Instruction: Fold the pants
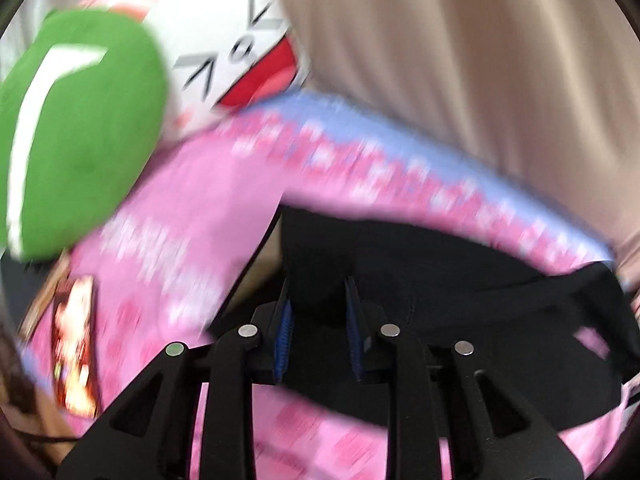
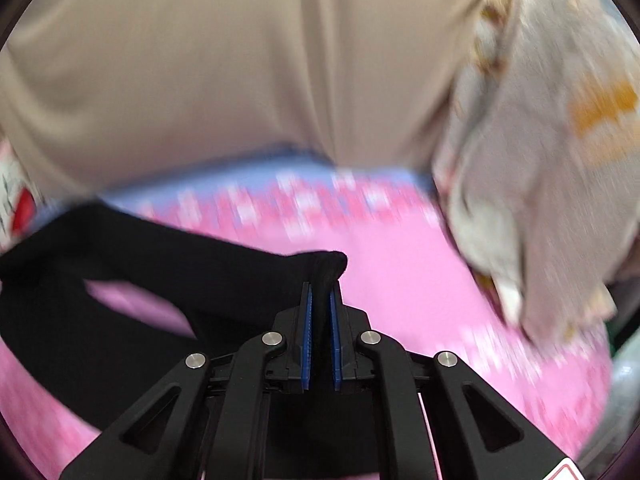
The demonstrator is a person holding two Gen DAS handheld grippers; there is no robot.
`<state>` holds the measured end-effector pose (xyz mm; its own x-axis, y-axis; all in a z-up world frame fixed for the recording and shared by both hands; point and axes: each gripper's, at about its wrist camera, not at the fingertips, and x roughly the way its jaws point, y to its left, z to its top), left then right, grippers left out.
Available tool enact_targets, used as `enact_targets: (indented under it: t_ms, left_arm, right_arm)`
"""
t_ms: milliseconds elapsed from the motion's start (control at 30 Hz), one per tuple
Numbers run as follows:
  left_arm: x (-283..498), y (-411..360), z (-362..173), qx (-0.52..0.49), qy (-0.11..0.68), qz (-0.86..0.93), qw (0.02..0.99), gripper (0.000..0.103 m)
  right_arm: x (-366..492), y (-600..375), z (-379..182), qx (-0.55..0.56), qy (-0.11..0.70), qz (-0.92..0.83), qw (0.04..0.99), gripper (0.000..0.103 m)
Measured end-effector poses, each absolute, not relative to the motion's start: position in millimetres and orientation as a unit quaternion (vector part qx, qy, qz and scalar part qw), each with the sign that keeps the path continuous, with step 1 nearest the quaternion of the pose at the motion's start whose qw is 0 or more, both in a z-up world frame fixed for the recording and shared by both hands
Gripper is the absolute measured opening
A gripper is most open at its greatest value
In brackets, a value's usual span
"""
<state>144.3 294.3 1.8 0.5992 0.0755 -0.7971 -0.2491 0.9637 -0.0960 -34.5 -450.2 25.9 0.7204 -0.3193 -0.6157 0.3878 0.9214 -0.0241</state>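
Left view: your left gripper pinches a fold of the black pants, which lie over the pink blanket (all blurred). Right view: your right gripper clamps the pants' edge, raised above the blanket.

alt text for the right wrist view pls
The right tool is shut on a bunched edge of the black pants, which trail left over a pink bedspread. Beige curtain fills the blurred background.
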Motion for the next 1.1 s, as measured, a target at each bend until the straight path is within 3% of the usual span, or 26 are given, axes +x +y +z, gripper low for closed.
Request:
enact_targets:
  t_ms: [100,133,233,267,367,467,567,600,667,733,900,933,1100]
  left_arm:
    - [127,298,-37,-0.076,0.468,0.119,0.873,0.027]
    - [120,297,-42,-0.076,0.470,0.133,0.869,0.032]
    - [99,301,-41,-0.129,0.461,0.132,0.868,0.072]
    - [94,303,-38,-0.153,0.452,0.129,0.869,0.080]
    - [93,305,-33,-0.227,0.440,0.095,0.864,0.089]
    - [126,304,-47,-0.264,0.447,0.086,0.850,0.090]
    - [157,306,-65,-0.290,0.462,0.087,0.834,0.088]
    - [161,307,-71,-0.296,0.470,0.087,0.827,0.081]
    - [168,310,-81,-0.299,0.485,0.085,0.818,0.027]
    - [165,316,-78,-0.321,0.480,0.057,0.814,0.007]
    - [140,343,-39,-0.294,0.452,0.068,0.840,0.007]
    - [140,347,-42,-0.274,0.462,0.084,0.840,0.010]
    - [135,333,-65,-0.195,0.503,0.155,0.828,0.019]
  right_arm:
    - [-46,-449,-10,0.040,0.367,-0.217,0.904,0.011]
    - [-52,-448,-18,0.039,0.374,-0.231,0.898,0.020]
    - [-75,-442,-18,0.038,0.358,-0.281,0.890,0.034]
    - [-83,-439,-13,0.040,0.350,-0.290,0.890,0.038]
    - [-108,-427,3,0.070,0.313,-0.307,0.896,0.044]
    - [-121,-410,11,0.100,0.284,-0.288,0.909,0.046]
    - [-117,-392,11,0.116,0.286,-0.268,0.913,0.047]
    - [-116,-382,10,0.112,0.289,-0.263,0.914,0.047]
    - [-115,-367,11,0.107,0.289,-0.256,0.916,0.047]
    - [-113,-358,9,0.109,0.290,-0.249,0.918,0.047]
    - [-113,-352,11,0.119,0.287,-0.243,0.919,0.050]
    - [-113,-353,8,0.118,0.289,-0.245,0.918,0.056]
    - [-114,-377,-12,0.175,0.309,-0.253,0.900,0.057]
